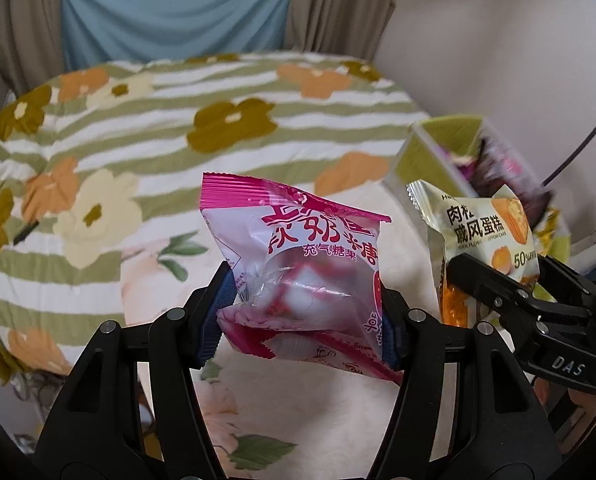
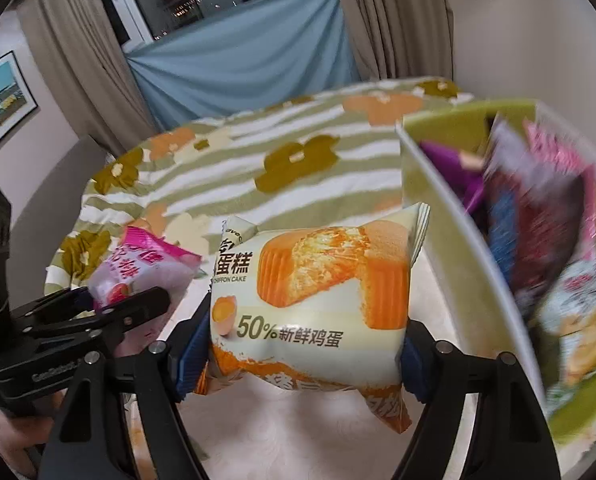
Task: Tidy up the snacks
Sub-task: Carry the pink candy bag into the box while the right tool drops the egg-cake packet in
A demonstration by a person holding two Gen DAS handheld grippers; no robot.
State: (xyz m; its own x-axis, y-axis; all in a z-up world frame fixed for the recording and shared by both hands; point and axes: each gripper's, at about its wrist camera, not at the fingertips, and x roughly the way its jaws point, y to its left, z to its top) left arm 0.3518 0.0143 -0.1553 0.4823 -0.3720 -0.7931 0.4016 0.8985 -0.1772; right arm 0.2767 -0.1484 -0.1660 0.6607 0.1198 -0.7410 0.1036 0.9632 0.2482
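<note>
Your left gripper point(image 1: 305, 300) jaws clamp the pink marshmallow packet point(image 1: 298, 256), your right gripper point(image 2: 305, 356) jaws the chiffon cake packet point(image 2: 317, 304); slick, puffy wrappers could slip before the green box point(image 2: 429, 184) at two o'clock.

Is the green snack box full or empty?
Partly full. The green box already holds several wrapped snack packets standing inside; motion blur hides how many, and its bottom is hidden.

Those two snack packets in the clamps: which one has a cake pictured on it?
The cream chiffon cake packet in the right gripper. The left gripper holds a pink-and-white candy packet without any cake picture.
</note>
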